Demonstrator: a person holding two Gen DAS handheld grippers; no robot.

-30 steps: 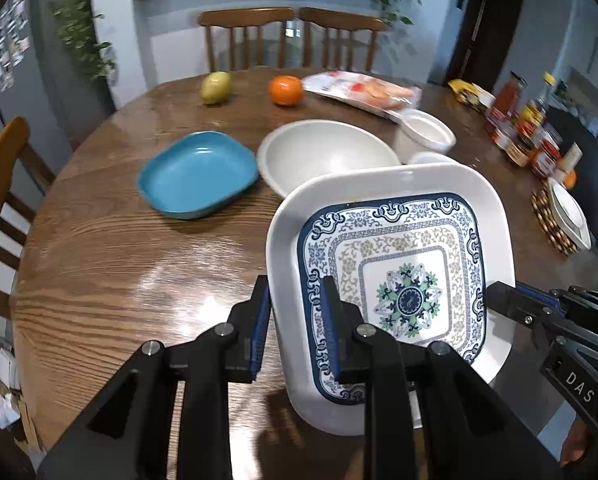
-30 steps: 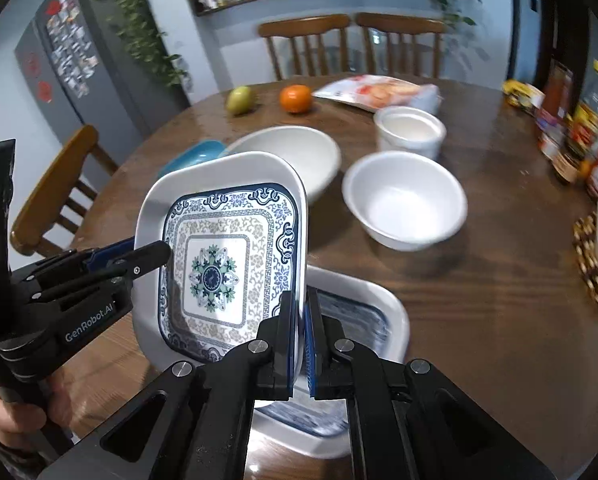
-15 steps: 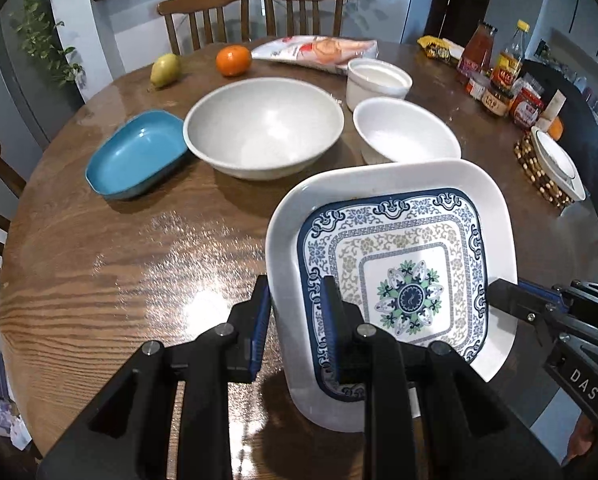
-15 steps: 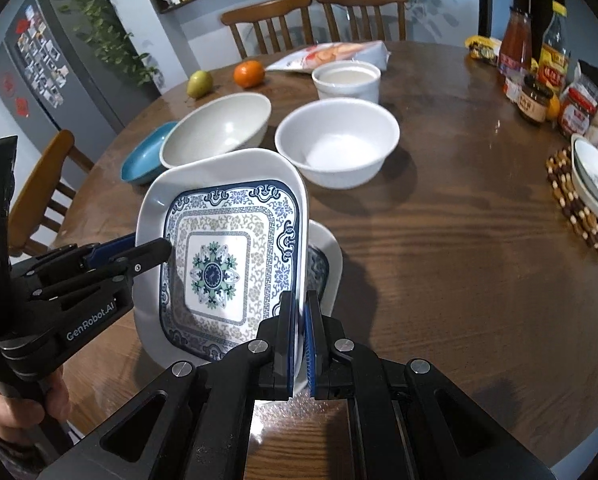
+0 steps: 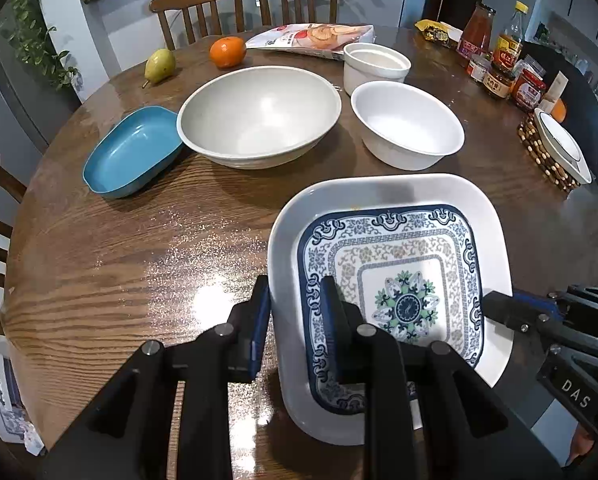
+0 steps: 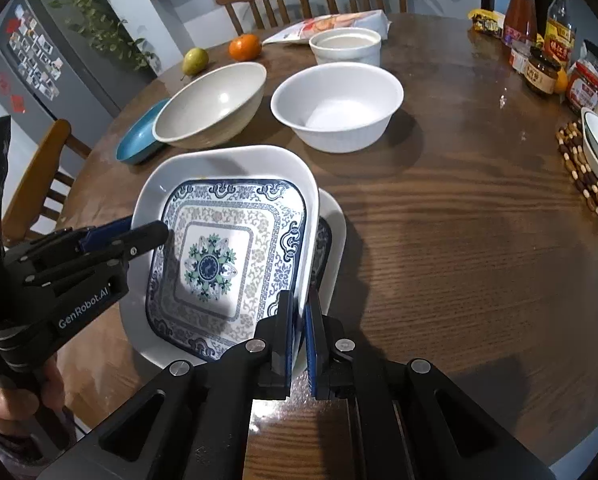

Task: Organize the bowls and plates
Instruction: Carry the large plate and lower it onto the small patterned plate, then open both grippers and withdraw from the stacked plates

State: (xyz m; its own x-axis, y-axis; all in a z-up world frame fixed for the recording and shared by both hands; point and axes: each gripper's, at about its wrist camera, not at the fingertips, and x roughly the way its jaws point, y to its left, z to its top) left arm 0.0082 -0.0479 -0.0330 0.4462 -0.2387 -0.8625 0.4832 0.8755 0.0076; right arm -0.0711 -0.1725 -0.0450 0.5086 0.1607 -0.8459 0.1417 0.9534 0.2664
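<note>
Wooden table (image 5: pixel 99 280): both grippers angled down, clamping patterned plate (image 5: pixel 399 280).

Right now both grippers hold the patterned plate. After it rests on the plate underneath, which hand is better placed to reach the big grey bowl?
Probably the left. The left gripper grips the patterned plate on the side facing the grey bowl; the right gripper grips the opposite edge.

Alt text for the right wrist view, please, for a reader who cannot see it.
Two tools hold a square patterned plate by opposite rims, right tool shut on the near rim, left tool on the left rim, over a matching plate on a wooden table. Behind sit a beige bowl, white bowl and blue dish.
</note>
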